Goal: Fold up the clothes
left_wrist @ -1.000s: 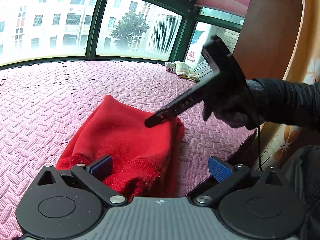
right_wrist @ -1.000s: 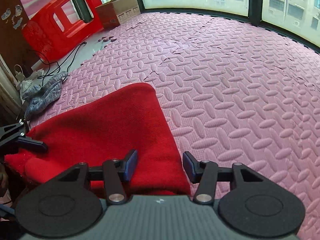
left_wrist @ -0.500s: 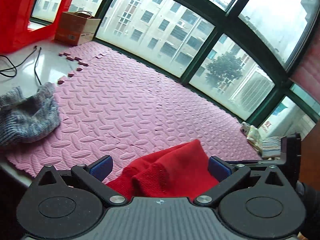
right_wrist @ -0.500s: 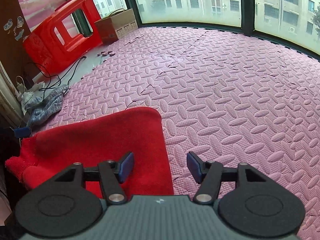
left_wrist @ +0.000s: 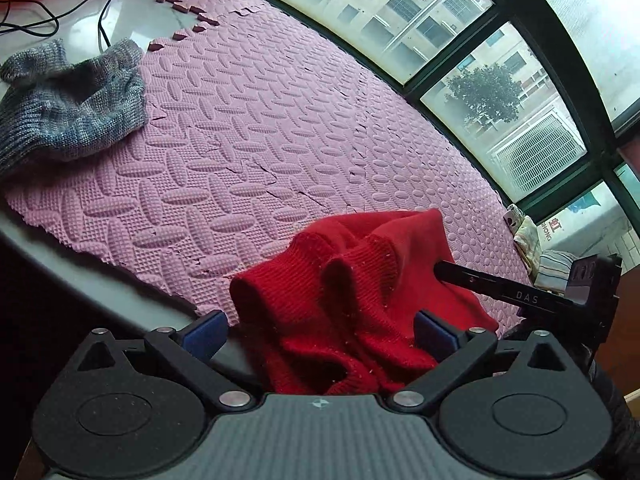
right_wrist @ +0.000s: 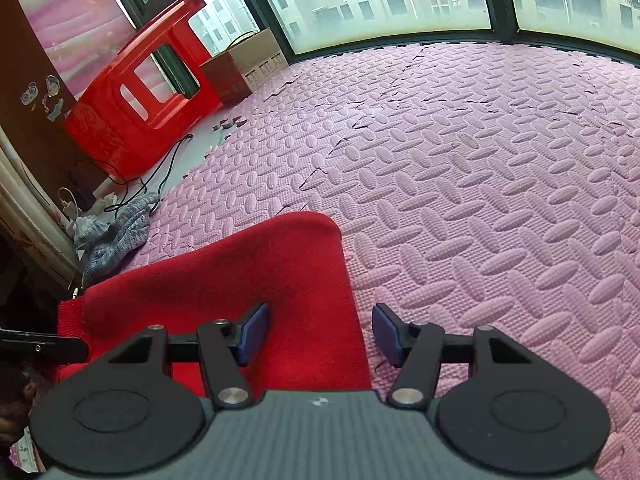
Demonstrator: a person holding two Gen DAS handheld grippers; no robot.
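Observation:
A red knit sweater (left_wrist: 360, 280) lies folded on the pink foam mat (left_wrist: 248, 152) near its front edge. In the left wrist view its bunched ribbed end sits between the wide-open blue pads of my left gripper (left_wrist: 320, 336), not pinched. In the right wrist view the sweater (right_wrist: 240, 280) lies flat, and my right gripper (right_wrist: 318, 334) is open over its right edge. The right gripper also shows in the left wrist view (left_wrist: 440, 270), its fingers touching the sweater's right side.
A grey knit garment (left_wrist: 68, 100) lies at the mat's left edge, also in the right wrist view (right_wrist: 120, 232). A red plastic stool (right_wrist: 140, 92), a cardboard box (right_wrist: 248, 64) and black cables (left_wrist: 48, 20) are beyond it. Folded cloths (left_wrist: 536, 248) sit by the windows.
The left gripper has swung left and drawn close to the sweater's bunched end. The right gripper has pulled back slightly over the sweater's right edge. Both stay open.

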